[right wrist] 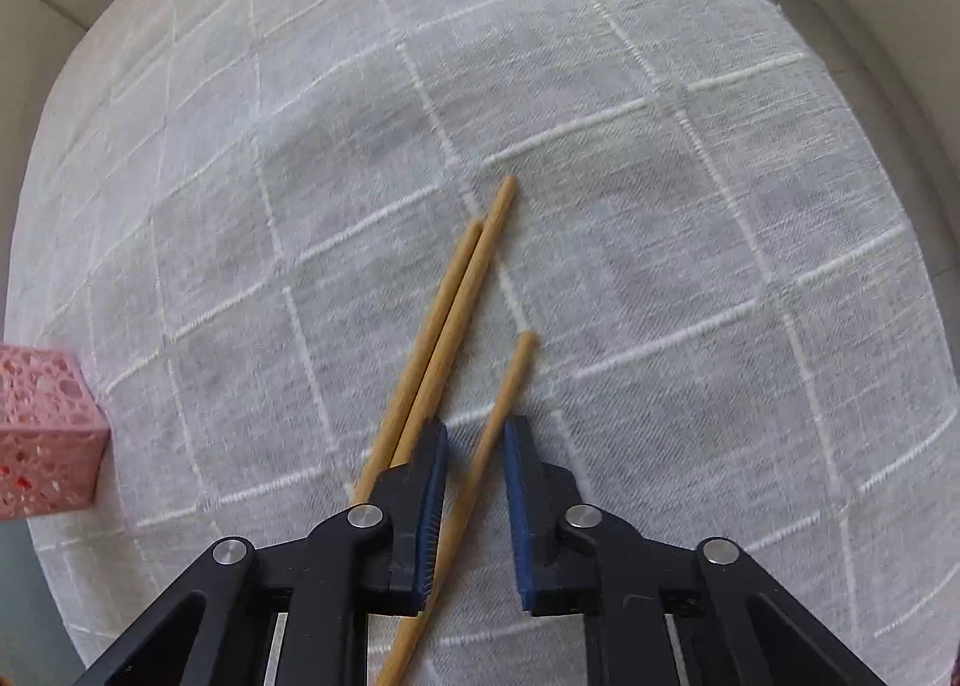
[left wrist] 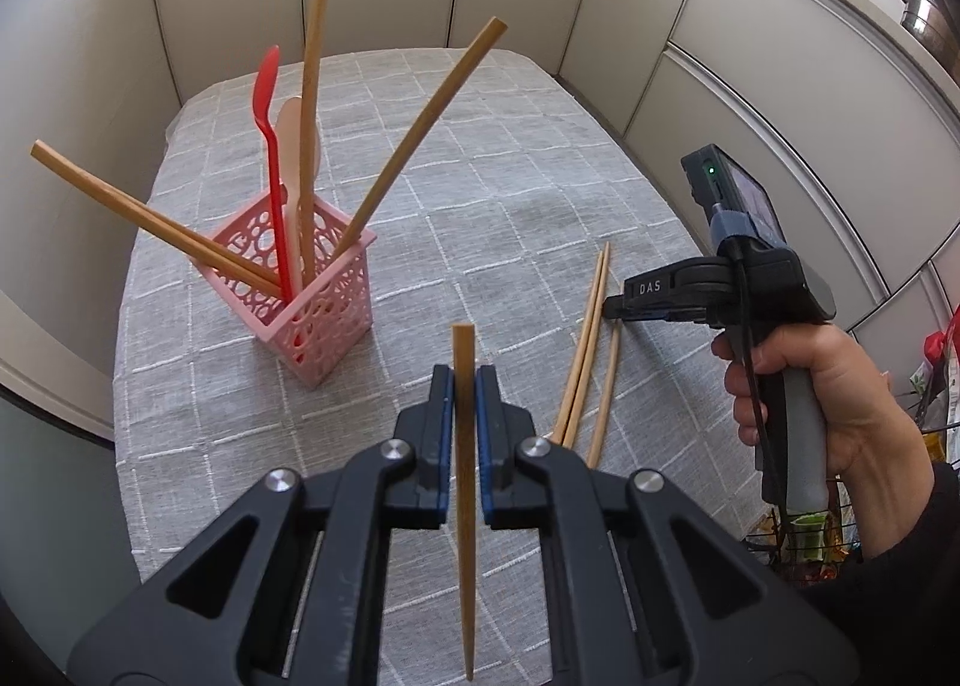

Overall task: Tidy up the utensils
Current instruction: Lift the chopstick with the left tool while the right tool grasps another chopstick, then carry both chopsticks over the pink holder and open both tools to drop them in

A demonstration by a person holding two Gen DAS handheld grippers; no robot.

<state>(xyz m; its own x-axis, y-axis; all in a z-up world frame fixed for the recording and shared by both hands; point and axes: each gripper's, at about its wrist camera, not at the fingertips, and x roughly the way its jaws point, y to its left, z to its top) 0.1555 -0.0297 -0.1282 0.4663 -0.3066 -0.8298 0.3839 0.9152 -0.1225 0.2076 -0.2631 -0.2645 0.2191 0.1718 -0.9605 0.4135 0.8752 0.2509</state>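
Surface (left wrist: 540,176): covered with a grey checked cloth. It carries the basket on one side and three loose chopsticks on the other, well apart, so sorted and unsorted pieces stay separate.

Pink basket (left wrist: 324,314): stands upright. Its openwork walls prop the long utensils, which lean outward against the rim.

Left tool (left wrist: 465,386): jaws clamped together on a wooden chopstick (left wrist: 463,506). It is gripped near the thick end and lies along the tool's axis, clear of the cloth. This is probably the next piece bound for the basket.

Right tool (right wrist: 476,428): carried in a hand (left wrist: 810,404) and pointed steeply down at the cloth. The jaws stand a little apart, straddling the single chopstick. The left pad looks to be touching it, the right pad is clear, so there is no grip yet.

Basket contents: three chopsticks, a red spoon (left wrist: 267,104) and a pale spoon (left wrist: 291,122), all handle-down or tip-down inside.

Chopstick pair (right wrist: 456,296): the two lie flat, touching side by side, just left of the right tool's left jaw.

Single chopstick (right wrist: 510,380): lies flat between the right tool's jaws, set apart from the pair, which makes it the easier one to pick.
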